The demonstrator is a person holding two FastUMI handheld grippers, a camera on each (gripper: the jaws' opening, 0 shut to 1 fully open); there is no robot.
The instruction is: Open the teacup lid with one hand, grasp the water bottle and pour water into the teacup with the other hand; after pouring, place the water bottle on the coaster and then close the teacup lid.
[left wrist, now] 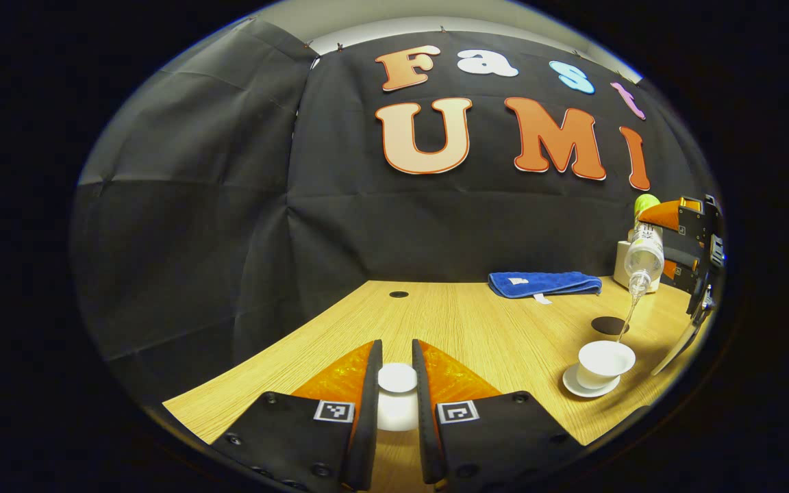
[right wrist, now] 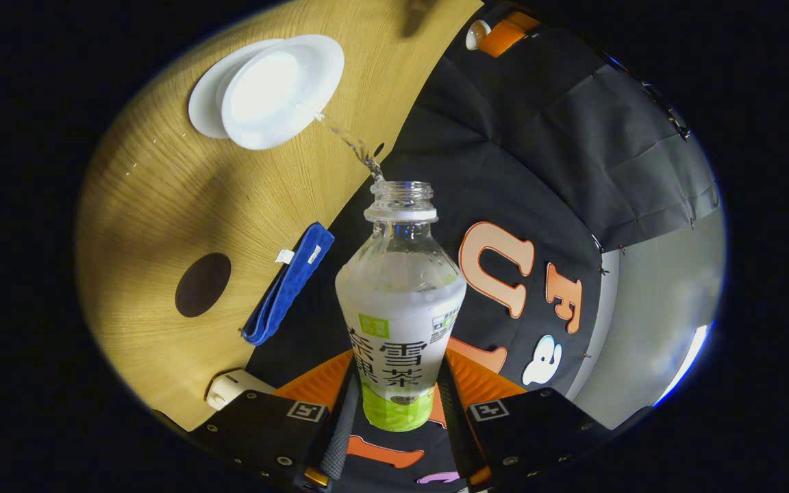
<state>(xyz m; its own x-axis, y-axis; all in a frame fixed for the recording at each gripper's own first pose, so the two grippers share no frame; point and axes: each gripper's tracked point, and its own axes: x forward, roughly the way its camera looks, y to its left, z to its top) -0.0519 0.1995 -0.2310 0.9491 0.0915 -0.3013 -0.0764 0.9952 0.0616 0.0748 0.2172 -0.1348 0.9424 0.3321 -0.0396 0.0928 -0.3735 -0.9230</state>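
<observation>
- Two grippers are at work. Nearest in the left gripper view, the left gripper (left wrist: 397, 383) is closed narrowly on the white teacup lid (left wrist: 397, 378), both fingers pressing its sides and holding it just above the counter (left wrist: 477, 322).
- In the right gripper view, the right gripper (right wrist: 394, 404) clamps the lower body of the water bottle (right wrist: 400, 301), its fingers against the labelled part on either side.
- Bottle axis: the long axis runs straight ahead along the right gripper's fingers, with the uncapped mouth (right wrist: 401, 195) at the far end. In the left gripper view the bottle (left wrist: 643, 257) hangs tilted, mouth downward, above and just behind the cup.
- A thin stream of water (right wrist: 353, 147) leaves the mouth and meets the open teacup (right wrist: 278, 89) near its rim; the cup stands on a white saucer (right wrist: 201, 103).
- Judgement: pouring is under way; how full the cup is cannot be told.
- Key relation for the next move: the dark round coaster (left wrist: 609, 324) lies on the counter just beyond the teacup (left wrist: 605, 361), between it and the folded blue cloth (left wrist: 545, 283). The right gripper is the nearer one, so righting the bottle and lowering it slightly farther back should reach the coaster.
- The lid-holding left gripper stands well apart from the cup, which lies ahead and to its right.
- Farthest back, a small white object (left wrist: 622, 263) sits behind the bottle.
</observation>
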